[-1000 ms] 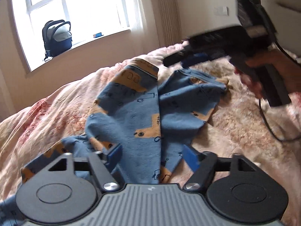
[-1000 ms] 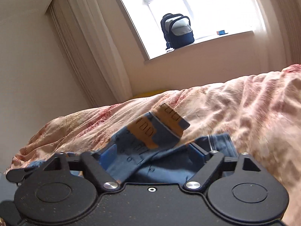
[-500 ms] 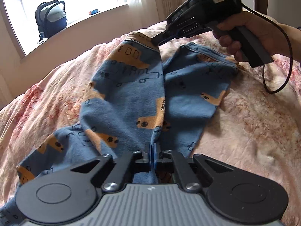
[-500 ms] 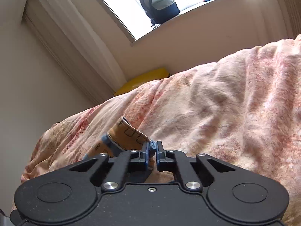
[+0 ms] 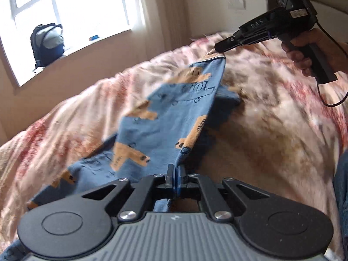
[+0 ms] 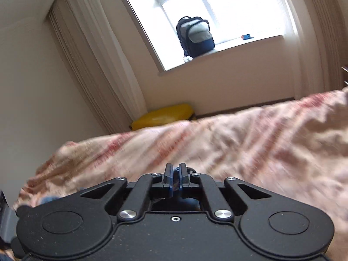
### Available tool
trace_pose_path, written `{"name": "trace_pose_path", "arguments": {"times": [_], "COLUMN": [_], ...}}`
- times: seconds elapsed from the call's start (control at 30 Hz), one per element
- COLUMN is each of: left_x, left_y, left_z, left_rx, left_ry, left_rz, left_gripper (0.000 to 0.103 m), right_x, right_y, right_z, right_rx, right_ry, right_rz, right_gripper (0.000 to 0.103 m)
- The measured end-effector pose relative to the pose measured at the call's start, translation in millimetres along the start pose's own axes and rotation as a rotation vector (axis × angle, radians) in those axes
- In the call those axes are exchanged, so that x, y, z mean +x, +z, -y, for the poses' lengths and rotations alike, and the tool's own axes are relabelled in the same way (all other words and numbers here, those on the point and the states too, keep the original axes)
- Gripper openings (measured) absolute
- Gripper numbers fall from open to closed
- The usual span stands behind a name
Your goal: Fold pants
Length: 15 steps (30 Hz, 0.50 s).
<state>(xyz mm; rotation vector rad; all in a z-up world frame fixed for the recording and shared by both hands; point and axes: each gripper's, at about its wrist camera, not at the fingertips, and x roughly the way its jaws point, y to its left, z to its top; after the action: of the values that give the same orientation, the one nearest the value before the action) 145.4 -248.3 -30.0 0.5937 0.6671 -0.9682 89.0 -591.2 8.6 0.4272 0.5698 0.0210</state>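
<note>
Here both claws pinch pants edges.

**A home bedroom**

A bed under a rumpled pink floral duvet fills the room. Pale curtains flank a bright window, a backpack sits on its sill, and a light switch marks the cream wall.

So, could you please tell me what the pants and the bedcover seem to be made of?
The pants look like a soft matte knit, probably cotton jersey: blue with printed tan vehicles, hanging limp in smooth folds between the left gripper and the right gripper. The bedcover looks like a padded woven fabric, perhaps cotton, matte with a faded pink-and-cream print and puffy wrinkles; blur leaves the weave unclear.
</note>
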Motion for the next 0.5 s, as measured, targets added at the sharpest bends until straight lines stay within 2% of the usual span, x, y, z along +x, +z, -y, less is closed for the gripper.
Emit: {"name": "trace_pose_path", "arguments": {"times": [0.1, 0.13, 0.2, 0.23, 0.27, 0.37, 0.43, 0.5], "left_x": [17, 18, 18, 17, 18, 32, 50, 76], "left_y": [-4, -3, 3, 7, 13, 44, 68, 93], "left_z": [5, 3, -5, -9, -13, -22, -29, -38], "left_rx": [-0.023, -0.047, -0.096, -0.108, -0.114, -0.106, -0.101, -0.113], "left_ry": [-0.077, -0.109, -0.186, -0.188, -0.178, -0.154, -0.128, -0.122], "left_rz": [-0.047, -0.046, -0.023, -0.012, 0.005, 0.025, 0.028, 0.017], "left_gripper": [0.007, 0.012, 0.032, 0.054, 0.064, 0.066, 0.073, 0.074], "right_x": [6, 8, 9, 9, 10, 11, 12, 10], "right_y": [-36, -45, -61, -67, -72, -80, -83, -83], "right_z": [20, 26, 33, 35, 36, 37, 37, 36], "right_rx": [0.016, 0.018, 0.012, 0.01, 0.008, 0.005, -0.001, -0.003], "right_ry": [-0.06, -0.074, -0.081, -0.078, -0.073, -0.068, -0.064, -0.05], "right_rz": [-0.062, -0.078, -0.091, -0.089, -0.085, -0.066, -0.049, -0.034], "right_gripper": [0.005, 0.005, 0.005, 0.005, 0.005, 0.009, 0.016, 0.02]}}
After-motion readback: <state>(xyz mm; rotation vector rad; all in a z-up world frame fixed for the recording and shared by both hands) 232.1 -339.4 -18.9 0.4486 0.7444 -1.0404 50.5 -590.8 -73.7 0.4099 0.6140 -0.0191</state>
